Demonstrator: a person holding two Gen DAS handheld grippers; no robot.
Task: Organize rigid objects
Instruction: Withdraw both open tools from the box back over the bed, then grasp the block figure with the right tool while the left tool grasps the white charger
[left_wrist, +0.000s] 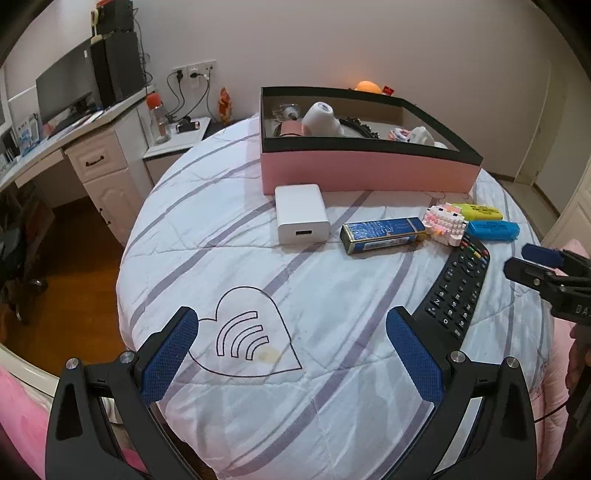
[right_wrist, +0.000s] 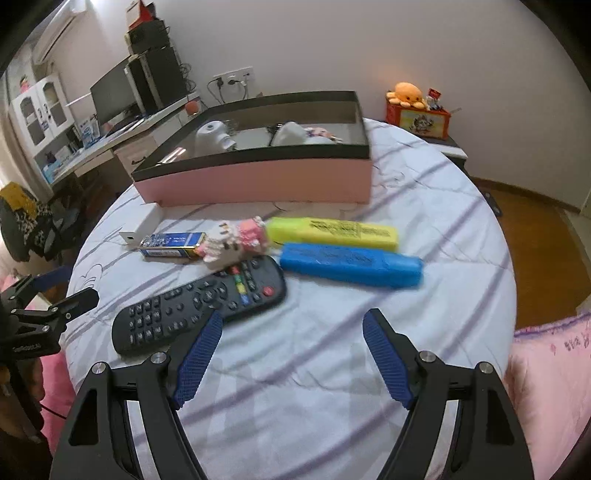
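On the bed's white quilt lie a white charger, a blue tin, a pink brick figure, a yellow highlighter, a blue highlighter and a black remote. Behind them stands a pink box with a black rim, holding several items. My left gripper hovers open over the quilt's heart print, left of the remote. My right gripper is open and empty, its left finger over the remote's near end. The highlighters lie just beyond it.
A desk with a monitor and a bedside table stand to the left of the bed. An orange plush sits on a red box on the right. Pink bedding lies at the bed's near right. Wooden floor shows on both sides.
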